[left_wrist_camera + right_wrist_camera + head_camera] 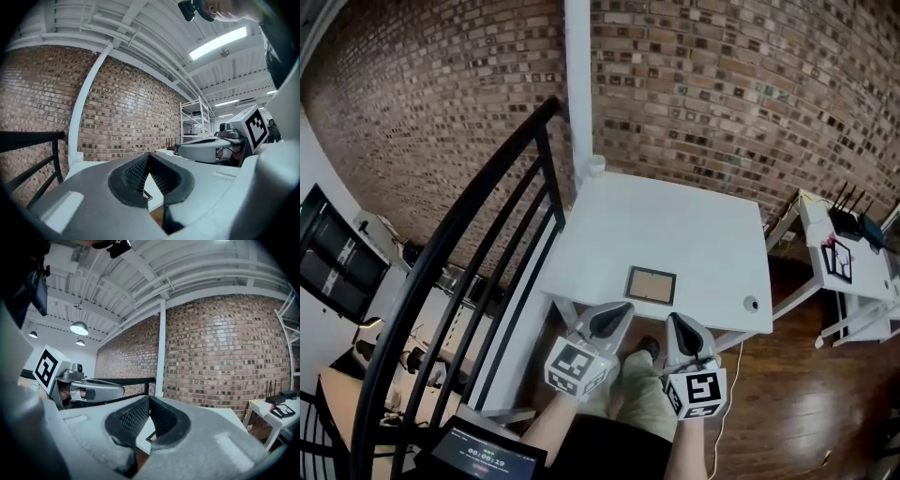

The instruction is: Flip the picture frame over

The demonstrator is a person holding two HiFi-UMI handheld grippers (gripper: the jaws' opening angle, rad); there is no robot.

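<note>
A small picture frame (651,284) with a dark border and a brown middle lies flat near the front edge of the white table (675,225). My left gripper (622,309) and right gripper (672,321) hang side by side just in front of the table edge, short of the frame, both pointing toward it. Both are shut with nothing between their pads. In the left gripper view the jaws (149,155) meet at their tips, and a corner of the frame (146,196) shows below them. The right gripper view shows its jaws (149,398) together too, with a frame corner (151,437) beneath.
A black stair railing (459,234) runs along the table's left side. A white post (577,84) stands at the table's back corner against the brick wall (722,75). A second white table (853,272) with a router (847,223) is at the right. A cable hole (751,303) sits near the table's front right.
</note>
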